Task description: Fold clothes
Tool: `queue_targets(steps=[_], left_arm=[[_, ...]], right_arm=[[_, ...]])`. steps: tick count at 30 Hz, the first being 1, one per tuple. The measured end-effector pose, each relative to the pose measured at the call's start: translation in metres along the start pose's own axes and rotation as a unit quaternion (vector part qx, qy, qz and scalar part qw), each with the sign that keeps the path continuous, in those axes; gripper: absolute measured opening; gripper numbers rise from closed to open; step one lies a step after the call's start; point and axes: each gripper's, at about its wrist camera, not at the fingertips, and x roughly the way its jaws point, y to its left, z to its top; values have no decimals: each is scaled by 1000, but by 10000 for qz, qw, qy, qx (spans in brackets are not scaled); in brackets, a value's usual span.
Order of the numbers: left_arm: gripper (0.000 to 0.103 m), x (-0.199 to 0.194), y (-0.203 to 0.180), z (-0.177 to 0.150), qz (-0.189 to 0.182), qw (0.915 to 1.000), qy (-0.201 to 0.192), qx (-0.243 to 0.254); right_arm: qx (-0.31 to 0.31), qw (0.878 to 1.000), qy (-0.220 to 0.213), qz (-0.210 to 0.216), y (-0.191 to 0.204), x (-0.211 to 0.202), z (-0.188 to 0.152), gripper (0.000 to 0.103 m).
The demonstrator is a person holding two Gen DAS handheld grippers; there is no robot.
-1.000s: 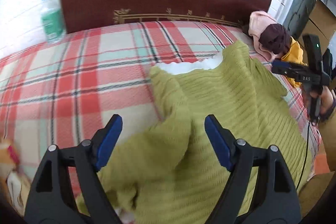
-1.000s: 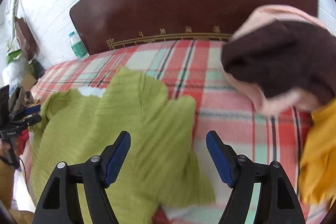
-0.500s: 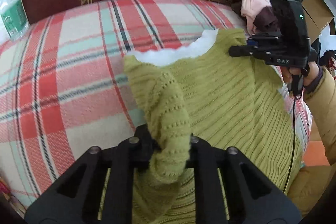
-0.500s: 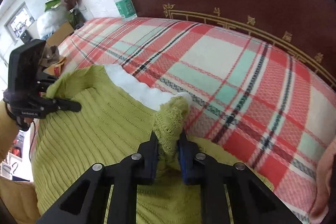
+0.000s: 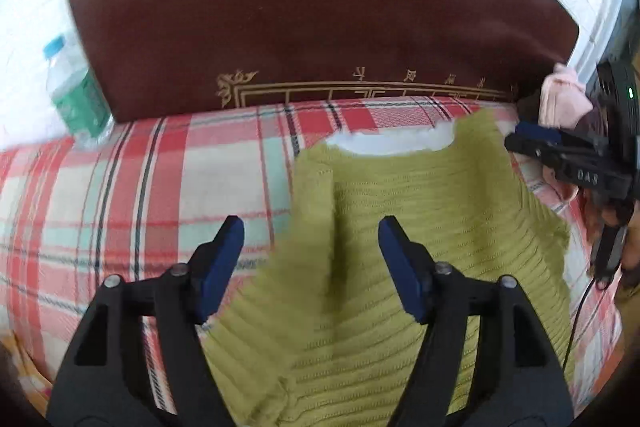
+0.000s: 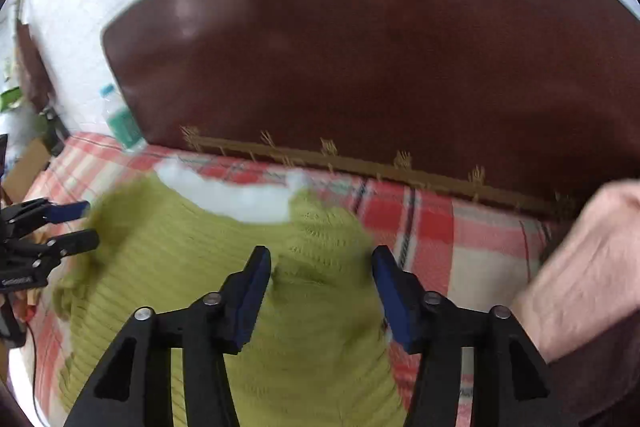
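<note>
An olive-green knit sweater point(image 5: 408, 235) with a white collar lining point(image 5: 392, 143) lies on the plaid bed cover point(image 5: 120, 195), collar toward the headboard. It also shows in the right wrist view point(image 6: 224, 267). My left gripper point(image 5: 312, 259) is open and empty above the sweater's left side, over a raised ridge of knit. My right gripper point(image 6: 320, 287) is open and empty above the sweater's right shoulder; it also shows at the right edge of the left wrist view point(image 5: 560, 155). The left gripper shows at the left edge of the right wrist view point(image 6: 52, 227).
A dark red headboard point(image 5: 320, 19) stands behind the bed. A plastic water bottle point(image 5: 76, 95) stands at the far left by the wall. A pile of pink and dark brown clothes point(image 6: 592, 267) lies at the right of the bed.
Both grippers were shut on the sweater's shoulders half a second ago; both have let go and opened. The sweater now lies flatter, and both grippers have pulled back and up.
</note>
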Motion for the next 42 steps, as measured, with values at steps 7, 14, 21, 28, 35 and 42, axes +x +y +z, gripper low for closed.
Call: queue_targets(steps=[7, 14, 21, 28, 35, 42], left_arm=[[71, -63, 32, -80, -681, 9973, -46, -267], [78, -89, 15, -190, -1047, 9910, 637, -542], [81, -84, -17, -214, -1272, 9884, 598, -582], [81, -80, -28, -214, -1635, 9816, 689, -705], [81, -66, -43, -201, -1941, 9757, 769, -671], [60, -46, -45, -191, -2380, 9616, 642, -1208]], right_arm=[[-1486, 9838, -45, 1002, 57, -74, -72, 72], [-2477, 9481, 337, 1967, 134, -122, -179, 76], [-3514, 9205, 579, 1606, 209, -114, -248, 76], [-2553, 9498, 714, 1660, 189, -106, -241, 20], [-626, 9753, 606, 2031, 106, -105, -224, 17], [-84, 9698, 475, 2393, 88, -97, -226, 18]])
